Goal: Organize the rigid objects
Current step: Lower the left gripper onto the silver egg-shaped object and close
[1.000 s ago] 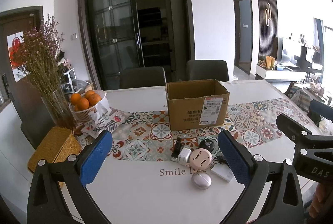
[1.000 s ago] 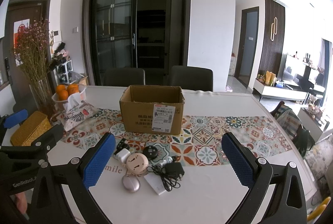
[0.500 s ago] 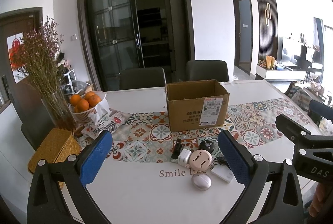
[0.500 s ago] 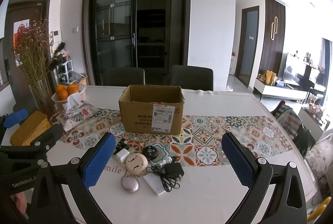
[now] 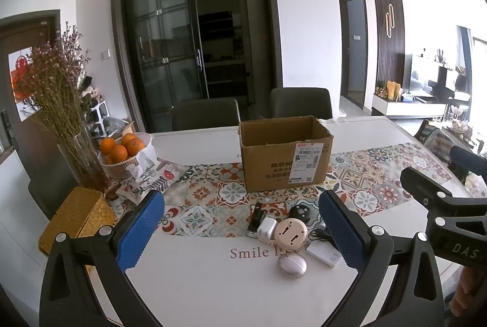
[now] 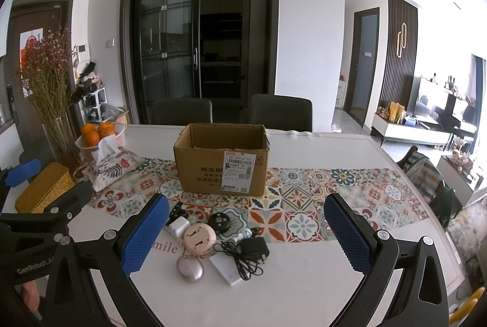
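Note:
An open cardboard box (image 5: 284, 155) (image 6: 222, 158) stands on the patterned runner at mid-table. In front of it lies a cluster of small items: a pink round device (image 5: 290, 233) (image 6: 199, 236), a silver oval case (image 5: 291, 265) (image 6: 190, 268), a white charger cube (image 5: 266, 229) (image 6: 178, 226), a black round puck (image 5: 299, 212) (image 6: 219, 222), a white flat box (image 5: 323, 254) (image 6: 226, 269) and a black adapter with cable (image 6: 248, 254). My left gripper (image 5: 240, 231) and right gripper (image 6: 246, 234) both hover open above the near table edge, holding nothing.
At the left stand a vase of dried flowers (image 5: 57, 102), a basket of oranges (image 5: 126, 153), a patterned tissue pouch (image 5: 152, 178) and a woven yellow box (image 5: 77, 219). Two dark chairs (image 6: 231, 112) sit behind the table. A chair with a cloth (image 6: 426, 172) is at the right.

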